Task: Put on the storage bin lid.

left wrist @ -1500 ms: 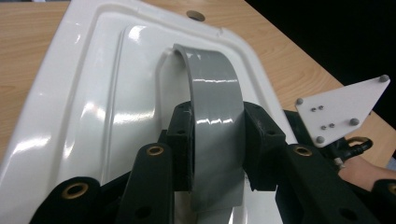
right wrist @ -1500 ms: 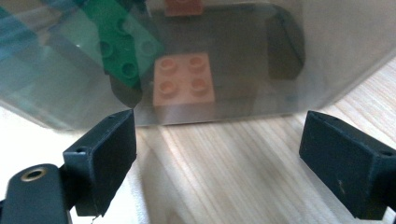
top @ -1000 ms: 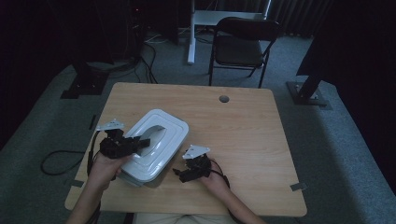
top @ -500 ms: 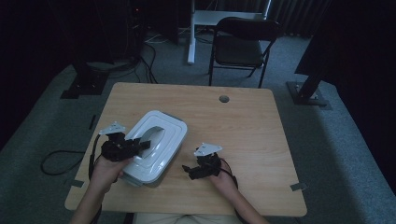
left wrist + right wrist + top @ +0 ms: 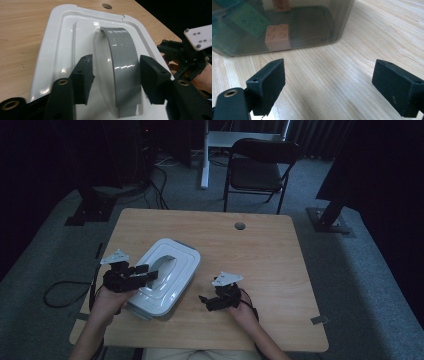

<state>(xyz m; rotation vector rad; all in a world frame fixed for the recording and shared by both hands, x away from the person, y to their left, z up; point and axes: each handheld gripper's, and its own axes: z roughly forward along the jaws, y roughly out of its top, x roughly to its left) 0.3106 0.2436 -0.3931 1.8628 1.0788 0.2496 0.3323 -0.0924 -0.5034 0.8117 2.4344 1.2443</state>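
Note:
A box with a white lid (image 5: 172, 265) sits at the left of the wooden table (image 5: 260, 250). A grey handle (image 5: 123, 62) arches across the lid (image 5: 60, 37). My left gripper (image 5: 146, 272) straddles this handle; its jaws have just been opening, and in the left gripper view (image 5: 116, 72) the pads stand close beside the handle without pressing it. My right gripper (image 5: 205, 301) is open just above the table, to the right of the box. In the right gripper view (image 5: 332, 75) it faces the box's smoky clear wall (image 5: 317, 22), with nothing between its jaws.
Inside the box lie a tan brick (image 5: 277, 36) and a green brick (image 5: 247, 18). A round hole (image 5: 240, 226) marks the table's far edge. A folding chair (image 5: 257, 172) and stand bases sit on the floor beyond. The right hand with its gripper (image 5: 186, 55) is close to the lid's edge.
The right gripper has drawn away from the box's side toward the right. The left gripper stayed over the lid and its jaws have parted around the handle.

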